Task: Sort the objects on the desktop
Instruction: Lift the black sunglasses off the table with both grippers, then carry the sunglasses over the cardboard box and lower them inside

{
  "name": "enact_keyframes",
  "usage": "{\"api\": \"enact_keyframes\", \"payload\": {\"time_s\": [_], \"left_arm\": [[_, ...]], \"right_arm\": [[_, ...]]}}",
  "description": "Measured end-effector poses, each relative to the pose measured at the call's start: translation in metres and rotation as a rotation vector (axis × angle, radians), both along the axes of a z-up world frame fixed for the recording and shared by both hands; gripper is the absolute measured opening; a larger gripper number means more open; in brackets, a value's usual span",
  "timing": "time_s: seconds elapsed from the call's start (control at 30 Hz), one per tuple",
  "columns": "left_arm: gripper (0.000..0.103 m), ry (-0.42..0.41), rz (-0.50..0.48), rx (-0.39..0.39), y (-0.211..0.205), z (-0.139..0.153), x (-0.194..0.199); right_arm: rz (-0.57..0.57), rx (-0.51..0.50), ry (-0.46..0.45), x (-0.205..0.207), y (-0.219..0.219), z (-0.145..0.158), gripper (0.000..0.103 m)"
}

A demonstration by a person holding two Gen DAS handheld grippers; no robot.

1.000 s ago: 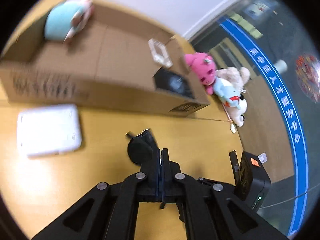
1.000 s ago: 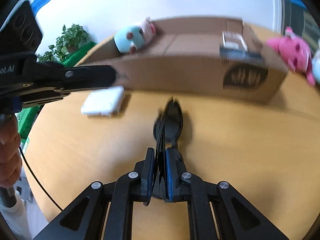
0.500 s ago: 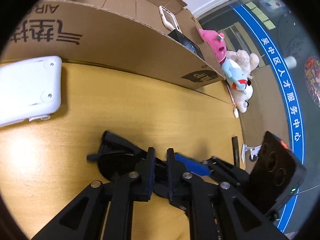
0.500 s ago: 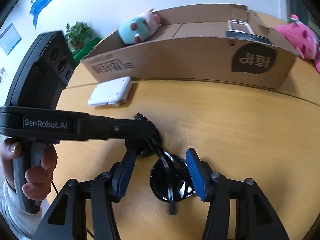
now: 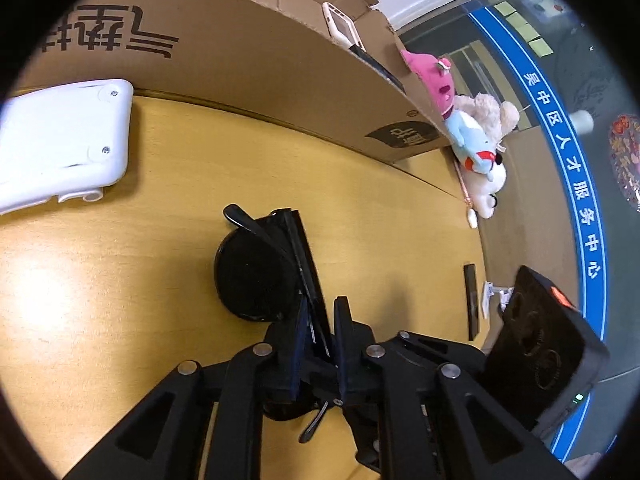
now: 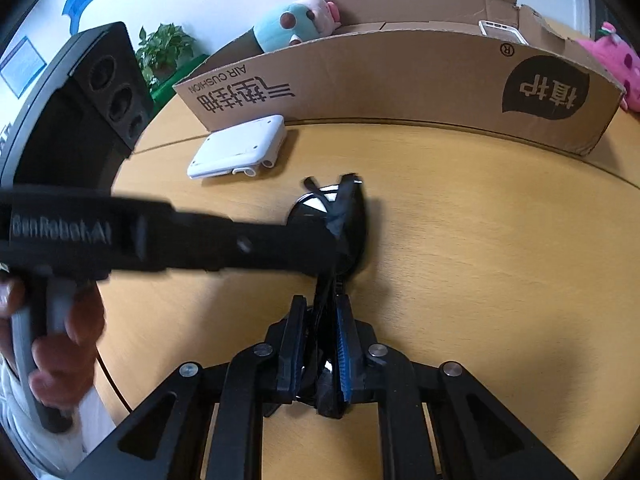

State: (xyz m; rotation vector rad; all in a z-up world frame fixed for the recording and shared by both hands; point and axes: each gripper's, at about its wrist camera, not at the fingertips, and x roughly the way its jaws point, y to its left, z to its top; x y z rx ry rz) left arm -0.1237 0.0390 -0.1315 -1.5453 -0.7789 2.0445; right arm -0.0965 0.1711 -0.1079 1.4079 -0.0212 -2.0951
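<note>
Black sunglasses (image 5: pixel 252 276) lie folded on the wooden table (image 5: pixel 120 320), in front of a long cardboard box (image 5: pixel 240 52). My left gripper (image 5: pixel 320 308) is shut on their frame near one lens. In the right wrist view the same sunglasses (image 6: pixel 354 216) run from the left gripper's tip (image 6: pixel 336 216) down into my right gripper (image 6: pixel 320 304). The right jaws are closing with the other lens between them, and the pads look pressed on it. A hand (image 6: pixel 60 344) holds the left gripper's handle.
A white flat device (image 6: pixel 240 148) lies by the box (image 6: pixel 400 80). Inside the box are a teal plush (image 6: pixel 296 24) and a white phone (image 6: pixel 500 30). Pink and other plush toys (image 5: pixel 472 132) sit past its right end. The table edge (image 5: pixel 480 264) is close on the right.
Half a second ago the right jaws stood wide around the sunglasses; now they have closed onto them. The left gripper came down from in front of the box and keeps its hold on the frame.
</note>
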Motion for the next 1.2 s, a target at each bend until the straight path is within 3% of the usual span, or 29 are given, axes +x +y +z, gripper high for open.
{"api": "enact_keyframes", "payload": {"time_s": [0.3, 0.43, 0.6, 0.87, 1.03, 1.2], "left_arm": [[0.009, 0.085, -0.006, -0.051, 0.002, 0.025, 0.007], [0.009, 0.169, 0.008, -0.074, -0.002, 0.060, 0.008], [0.008, 0.326, -0.012, -0.132, -0.003, 0.124, -0.004], [0.009, 0.599, -0.044, -0.219, -0.007, 0.255, -0.062], [0.009, 0.659, -0.044, -0.196, -0.019, 0.312, -0.115], [0.009, 0.601, -0.045, -0.160, -0.029, 0.310, -0.182]], "right_arm": [[-0.005, -0.011, 0.054, 0.003, 0.000, 0.012, 0.012], [-0.008, -0.036, 0.118, 0.004, 0.001, 0.036, 0.011], [-0.003, -0.054, 0.261, -0.006, -0.008, 0.087, 0.011], [-0.027, -0.109, 0.516, -0.068, -0.022, 0.206, 0.011], [-0.040, -0.116, 0.600, -0.125, -0.028, 0.277, 0.011], [-0.041, -0.113, 0.532, -0.195, -0.035, 0.296, 0.011]]}}
